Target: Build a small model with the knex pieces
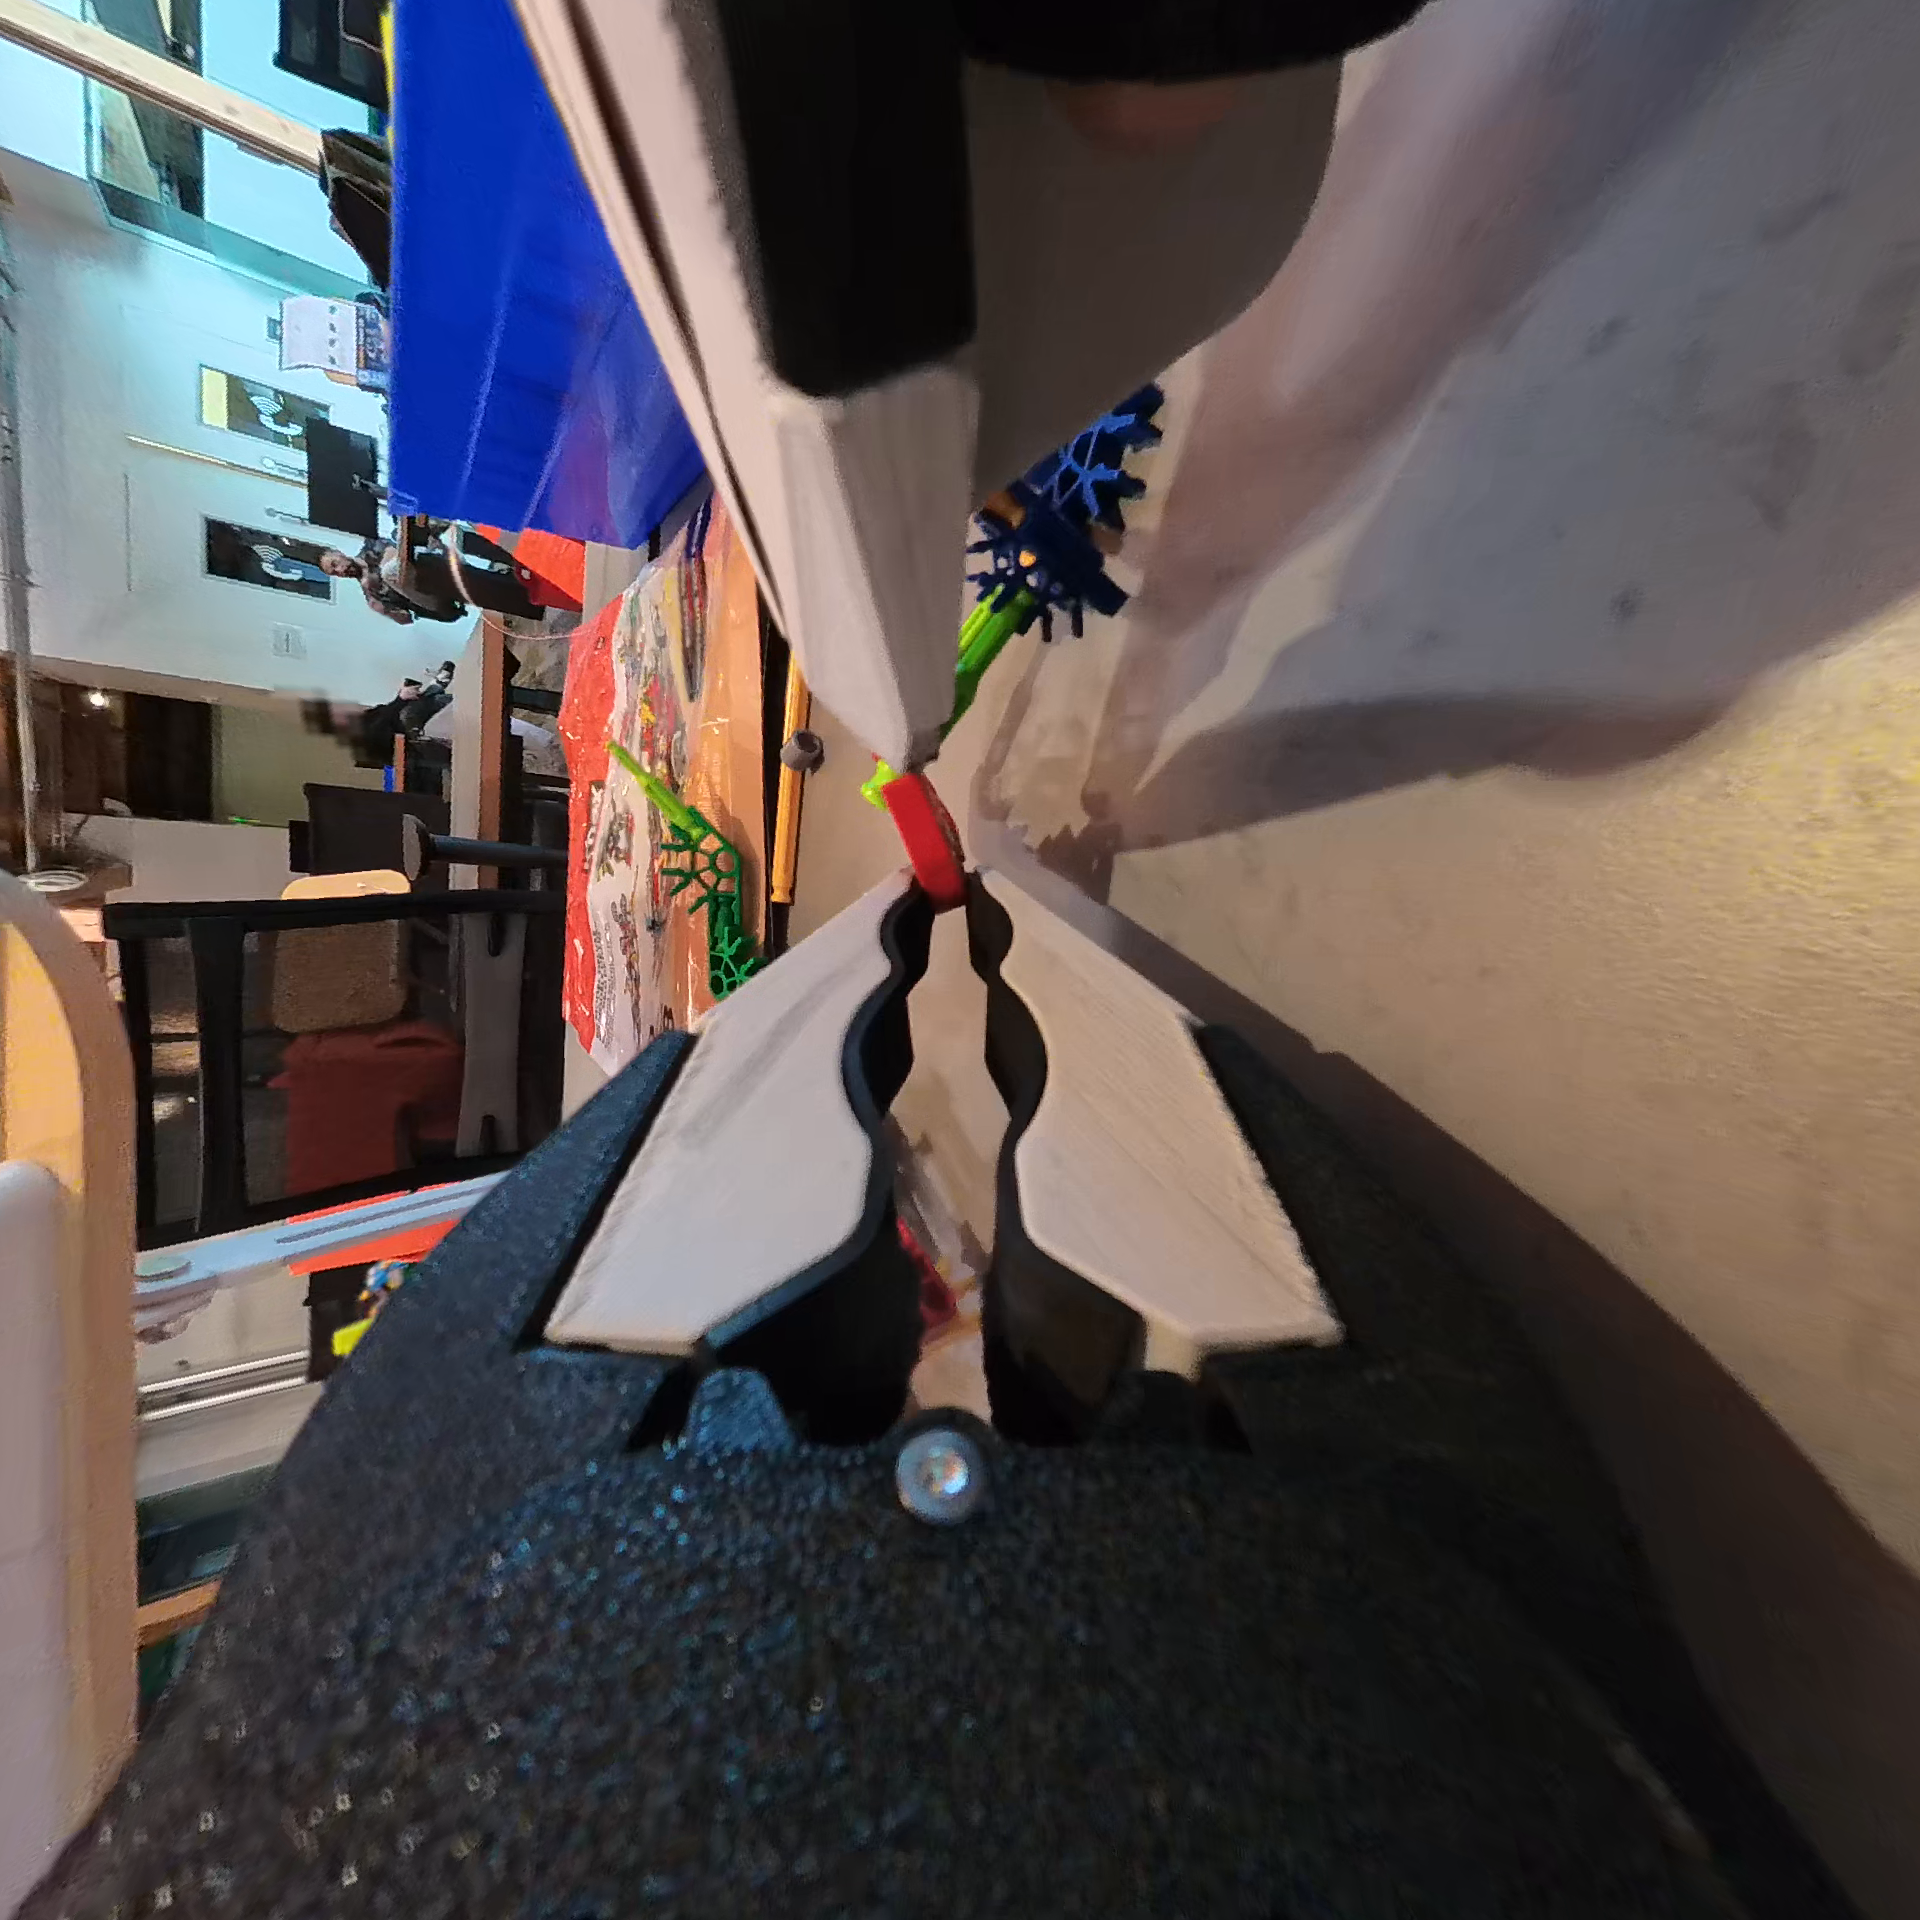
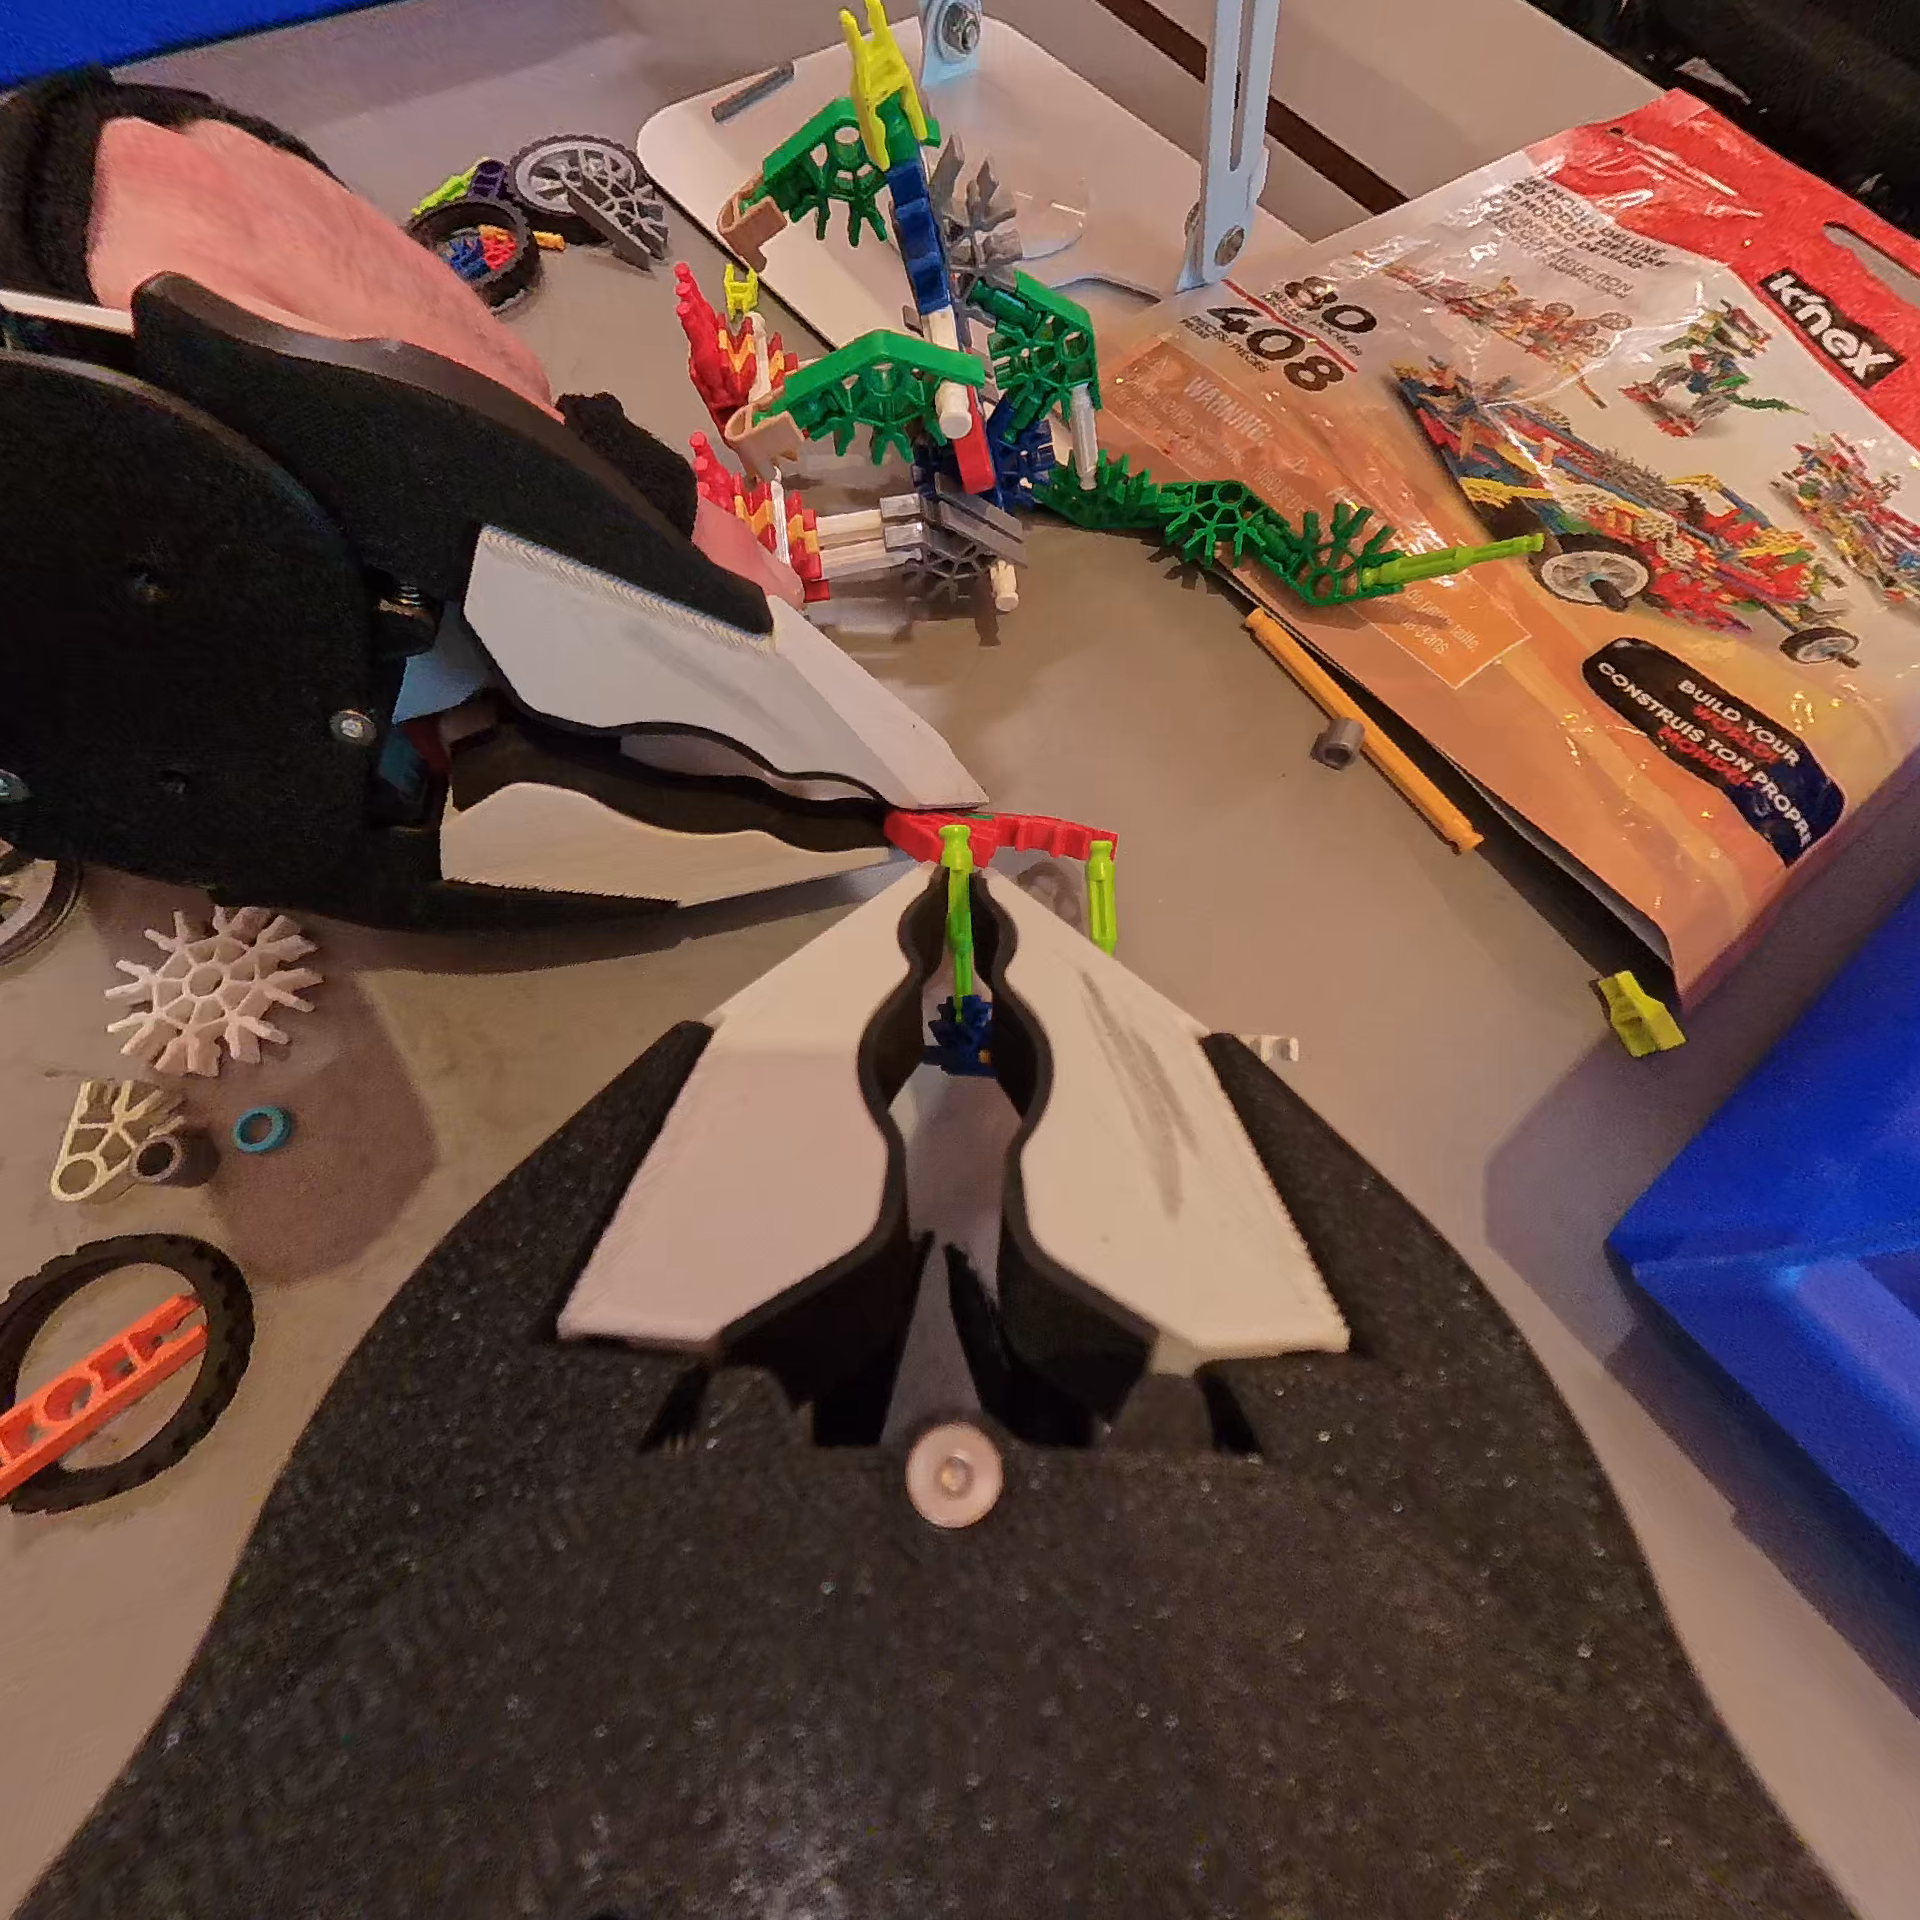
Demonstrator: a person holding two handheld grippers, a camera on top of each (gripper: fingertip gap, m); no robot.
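A small toy assembly is held between both grippers above the grey table (image 2: 1195,1039). It is a red connector (image 2: 1023,831) with two lime green rods (image 2: 956,935) hanging from it and a blue connector (image 2: 956,1034) lower down. My right gripper (image 2: 956,883) is shut on one green rod just under the red connector. My left gripper (image 2: 925,821) comes in from the left and pinches the red connector's left end. In the left wrist view, my left gripper (image 1: 940,883) is shut on the red connector (image 1: 925,836), with the right gripper (image 1: 914,743) tip just above it.
A colourful built model (image 2: 904,395) with a green connector chain (image 2: 1247,530) stands behind. A printed toy bag (image 2: 1558,468) lies at the right, a blue bin (image 2: 1787,1247) nearer. A white snowflake connector (image 2: 213,987), a black tyre (image 2: 234,1340) and a yellow rod (image 2: 1361,717) lie loose.
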